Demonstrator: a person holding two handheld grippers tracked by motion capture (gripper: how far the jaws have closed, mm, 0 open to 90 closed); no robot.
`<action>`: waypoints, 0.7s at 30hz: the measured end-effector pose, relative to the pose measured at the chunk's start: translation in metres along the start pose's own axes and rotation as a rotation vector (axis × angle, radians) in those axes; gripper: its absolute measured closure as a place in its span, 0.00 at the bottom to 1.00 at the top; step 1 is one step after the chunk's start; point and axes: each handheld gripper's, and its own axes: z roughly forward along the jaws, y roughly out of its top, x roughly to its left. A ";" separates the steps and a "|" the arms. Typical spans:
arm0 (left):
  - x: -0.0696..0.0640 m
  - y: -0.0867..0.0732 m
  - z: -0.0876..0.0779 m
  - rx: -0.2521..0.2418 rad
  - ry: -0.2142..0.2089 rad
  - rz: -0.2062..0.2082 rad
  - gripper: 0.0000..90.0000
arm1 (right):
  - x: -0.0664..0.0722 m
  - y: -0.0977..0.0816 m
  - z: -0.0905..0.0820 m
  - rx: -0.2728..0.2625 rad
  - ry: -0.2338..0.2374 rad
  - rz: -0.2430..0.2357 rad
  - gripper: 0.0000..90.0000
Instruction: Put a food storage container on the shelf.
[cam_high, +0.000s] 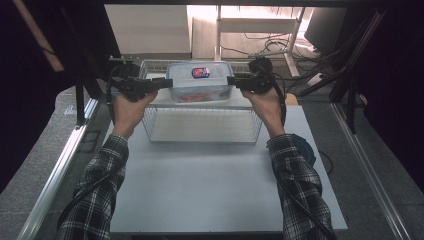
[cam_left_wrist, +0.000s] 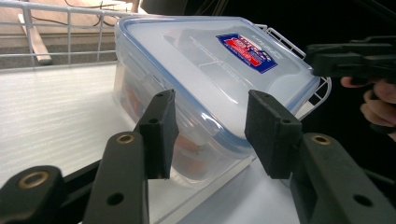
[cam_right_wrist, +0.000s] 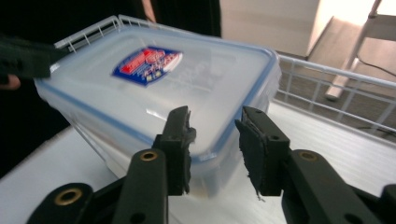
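High view: a lidded plastic container (cam_high: 200, 82) held between two grippers above the far part of a wire basket (cam_high: 202, 125).

Left gripper (cam_high: 162, 83) takes the container's left end and right gripper (cam_high: 235, 81) its right end, likely to keep it level. Both gripper views show the jaws half-closed with the pads astride the blue-sealed rim, the right pair narrower; whether the pads actually press on it I cannot tell. Something red lies inside.

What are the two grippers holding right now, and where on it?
Plastic food container, one gripper at each end: left gripper and right gripper at its lid rim.
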 end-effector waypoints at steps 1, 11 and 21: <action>0.000 0.000 0.000 0.000 -0.001 0.000 0.59 | -0.001 0.000 0.001 -0.002 -0.001 0.010 0.73; -0.002 0.001 0.000 0.007 0.011 0.005 0.61 | -0.006 -0.004 -0.013 0.026 0.072 0.073 0.81; 0.000 0.002 -0.001 0.004 0.015 0.000 0.61 | 0.001 -0.006 -0.020 0.047 0.074 0.060 0.80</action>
